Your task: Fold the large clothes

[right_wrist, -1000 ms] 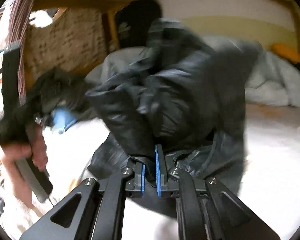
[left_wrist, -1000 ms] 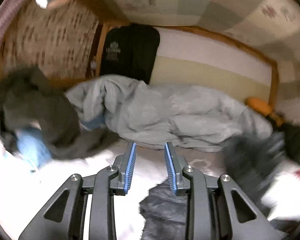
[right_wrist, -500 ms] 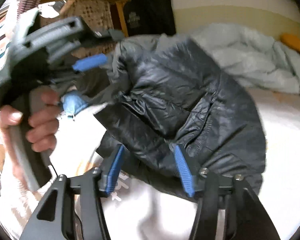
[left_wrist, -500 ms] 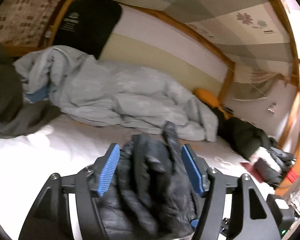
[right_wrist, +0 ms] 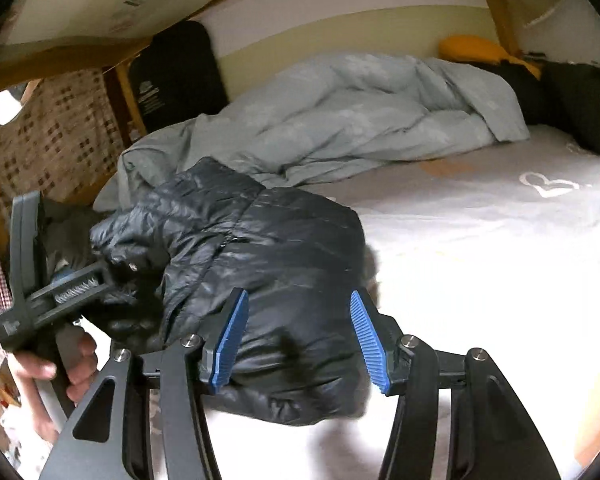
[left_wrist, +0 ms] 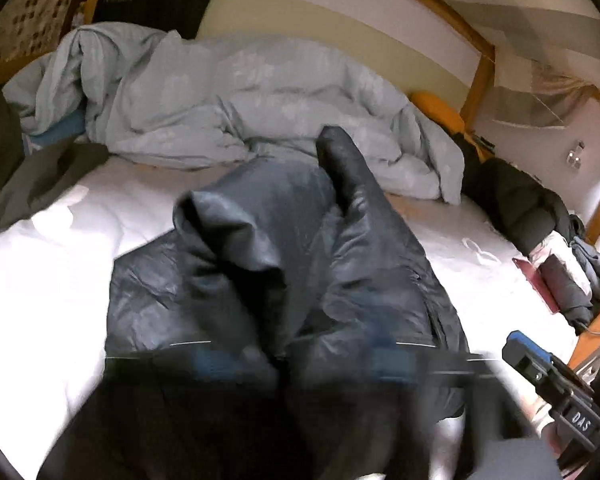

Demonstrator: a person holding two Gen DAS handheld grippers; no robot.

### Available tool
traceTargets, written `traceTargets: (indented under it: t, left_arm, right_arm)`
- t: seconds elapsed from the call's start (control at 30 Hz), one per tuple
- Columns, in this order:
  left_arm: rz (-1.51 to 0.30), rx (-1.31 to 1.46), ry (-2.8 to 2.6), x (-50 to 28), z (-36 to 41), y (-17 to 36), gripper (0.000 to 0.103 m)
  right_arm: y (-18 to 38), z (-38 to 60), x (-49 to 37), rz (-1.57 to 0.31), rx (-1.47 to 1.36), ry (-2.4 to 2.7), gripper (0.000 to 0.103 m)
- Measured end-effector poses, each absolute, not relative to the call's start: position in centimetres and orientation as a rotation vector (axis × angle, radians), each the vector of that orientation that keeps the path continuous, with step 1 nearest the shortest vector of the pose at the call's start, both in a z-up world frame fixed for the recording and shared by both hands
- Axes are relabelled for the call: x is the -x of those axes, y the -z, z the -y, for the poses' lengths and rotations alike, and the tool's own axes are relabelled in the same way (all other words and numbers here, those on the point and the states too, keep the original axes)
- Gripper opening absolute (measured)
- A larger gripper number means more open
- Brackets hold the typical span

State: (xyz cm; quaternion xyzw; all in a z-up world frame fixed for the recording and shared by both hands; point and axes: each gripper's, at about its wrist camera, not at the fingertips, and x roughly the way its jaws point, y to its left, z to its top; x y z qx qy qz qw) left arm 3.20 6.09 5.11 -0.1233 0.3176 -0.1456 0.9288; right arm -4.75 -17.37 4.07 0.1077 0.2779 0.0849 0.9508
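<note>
Black quilted puffer jacket (right_wrist: 260, 264) bunched on white bed sheet (right_wrist: 480, 240) | right tool (right_wrist: 296, 340) spread wide, straddling jacket | left tool (right_wrist: 60, 280) blurred, state indeterminable

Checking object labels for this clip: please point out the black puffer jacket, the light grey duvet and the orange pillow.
Black puffer jacket (right_wrist: 284, 248): right wrist view, on its quilted top panel.
Light grey duvet (right_wrist: 360, 120): right wrist view, on the crumpled middle folds.
Orange pillow (right_wrist: 472, 49): right wrist view, on its exposed upper surface.

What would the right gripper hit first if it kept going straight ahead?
The black puffer jacket: it already lies between the right gripper's open fingers on the white sheet. Beyond it, the grey duvet.
</note>
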Motion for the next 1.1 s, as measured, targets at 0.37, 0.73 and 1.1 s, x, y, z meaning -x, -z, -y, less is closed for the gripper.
traceTargets:
  t: [0.37, 0.73, 1.1]
  left_arm:
    - [-0.702, 0.253, 0.035, -1.3, -10.0, -5.6, 0.037]
    - [-0.879, 0.267, -0.067, -4.1, -11.9, 1.3, 0.061]
    - [-0.457, 0.205, 0.111, 2.0, -9.8, -6.6, 0.053]
  right_arm:
    - [-4.6, 13.9, 1.4, -0.589, -0.117, -0.228, 0.055]
    - [0.6, 11.6, -1.4, -0.742, -0.086, -0.241, 0.055]
    - [-0.2, 12.6, -0.6, -0.712, -0.103, -0.264, 0.055]
